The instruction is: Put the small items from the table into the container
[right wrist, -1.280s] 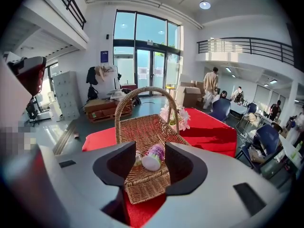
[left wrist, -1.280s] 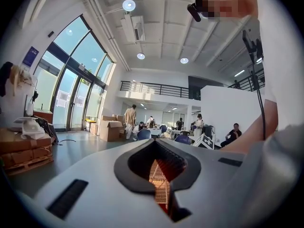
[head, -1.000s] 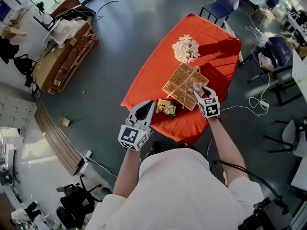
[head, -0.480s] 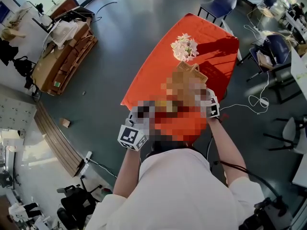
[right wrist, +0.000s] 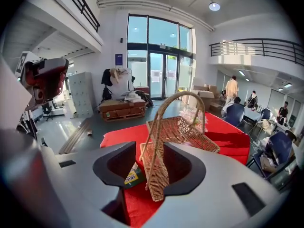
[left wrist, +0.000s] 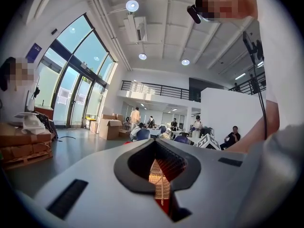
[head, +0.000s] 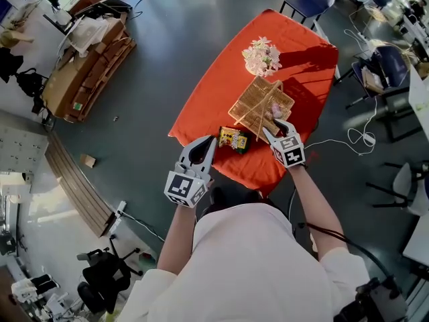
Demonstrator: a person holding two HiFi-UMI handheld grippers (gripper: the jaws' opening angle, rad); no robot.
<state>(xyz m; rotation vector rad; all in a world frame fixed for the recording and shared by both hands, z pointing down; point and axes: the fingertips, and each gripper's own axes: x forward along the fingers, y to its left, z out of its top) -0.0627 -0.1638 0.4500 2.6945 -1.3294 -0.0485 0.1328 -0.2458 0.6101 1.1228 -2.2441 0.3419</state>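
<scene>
1. Your left claw [head: 210,143] is pinched shut with nothing in it, hovering at the near edge of the bench [head: 221,89].
2. Your right claw [head: 276,127] is spread wide. The near corner of the wicker basket [head: 258,102] sits between the jaws, but they're not closed on it.
3. The snack packet [head: 232,139] lies on the red cloth by the near edge, just beside the basket and between your 2 claws.
4. The flowers [head: 261,56] sit toward the far end, past the basket.

The packet's [head: 232,139] print is too small to read.
</scene>
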